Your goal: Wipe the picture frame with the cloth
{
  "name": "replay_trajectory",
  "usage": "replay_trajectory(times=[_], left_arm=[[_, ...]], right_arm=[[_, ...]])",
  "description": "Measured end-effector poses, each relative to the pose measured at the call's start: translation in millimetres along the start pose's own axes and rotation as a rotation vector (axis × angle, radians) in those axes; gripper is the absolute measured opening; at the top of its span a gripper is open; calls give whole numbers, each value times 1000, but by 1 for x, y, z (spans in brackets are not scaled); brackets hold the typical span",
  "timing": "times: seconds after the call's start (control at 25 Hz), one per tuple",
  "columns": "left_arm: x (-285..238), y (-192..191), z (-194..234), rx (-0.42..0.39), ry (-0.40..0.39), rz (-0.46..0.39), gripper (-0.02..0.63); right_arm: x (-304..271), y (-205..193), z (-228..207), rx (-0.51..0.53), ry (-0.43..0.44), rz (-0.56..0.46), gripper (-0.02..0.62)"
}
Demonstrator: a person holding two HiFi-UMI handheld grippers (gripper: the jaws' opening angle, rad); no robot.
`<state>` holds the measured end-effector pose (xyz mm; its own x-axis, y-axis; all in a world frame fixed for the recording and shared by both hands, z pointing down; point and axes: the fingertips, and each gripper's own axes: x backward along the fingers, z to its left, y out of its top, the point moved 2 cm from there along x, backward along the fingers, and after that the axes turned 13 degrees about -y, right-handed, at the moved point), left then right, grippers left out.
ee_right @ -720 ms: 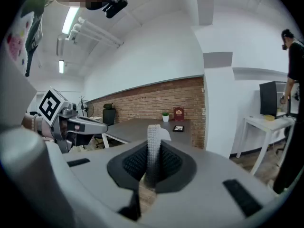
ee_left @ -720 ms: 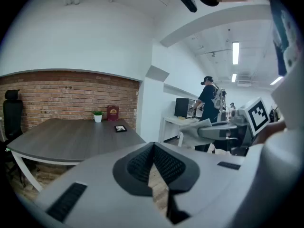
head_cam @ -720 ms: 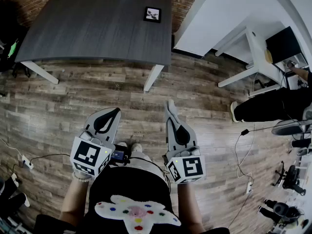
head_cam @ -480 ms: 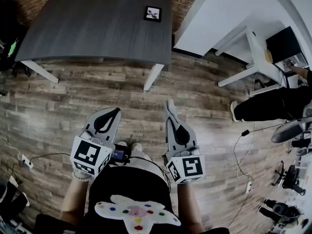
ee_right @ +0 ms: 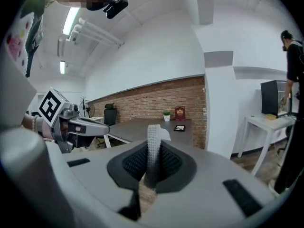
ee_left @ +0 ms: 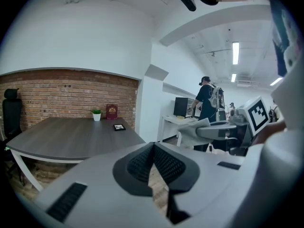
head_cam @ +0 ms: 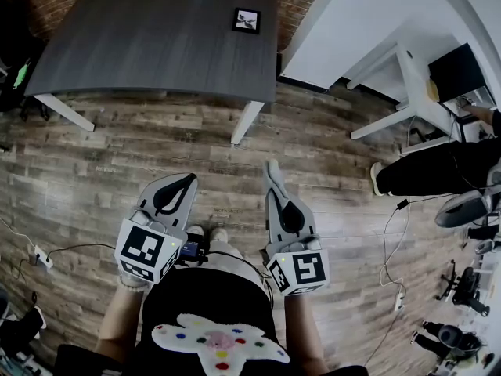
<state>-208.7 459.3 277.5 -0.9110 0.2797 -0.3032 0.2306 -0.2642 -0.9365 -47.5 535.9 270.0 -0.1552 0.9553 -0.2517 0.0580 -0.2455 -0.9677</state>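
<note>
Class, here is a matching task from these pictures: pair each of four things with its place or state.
Things:
1. picture frame
2. cloth
3. left claw
4. potted plant

Places or states:
A. shut, holding nothing
B. on the dark table, at its far edge by the brick wall
C. pinched in the right claw
D. on the dark table, near its right edge

Pairs: 1-D, 2-C, 3-A, 4-B

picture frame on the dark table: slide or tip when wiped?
Likely slides: the picture frame is small and lies loose on a smooth tabletop. Probably light. It sits near the table's edge, so a push might carry it off. Flat or propped: can't tell.
</note>
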Motion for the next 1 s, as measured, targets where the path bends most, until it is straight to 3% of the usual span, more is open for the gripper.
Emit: replay_trajectory(times=[0.44,1.0], left_arm=[[-1,4,-6,0,56,-17,9],[-25,5,-29,-18,57,-42,9]], right_arm=[[0,0,-19,-22,9,-8,24],[10,-10,-55,-38,-8,-30,24]])
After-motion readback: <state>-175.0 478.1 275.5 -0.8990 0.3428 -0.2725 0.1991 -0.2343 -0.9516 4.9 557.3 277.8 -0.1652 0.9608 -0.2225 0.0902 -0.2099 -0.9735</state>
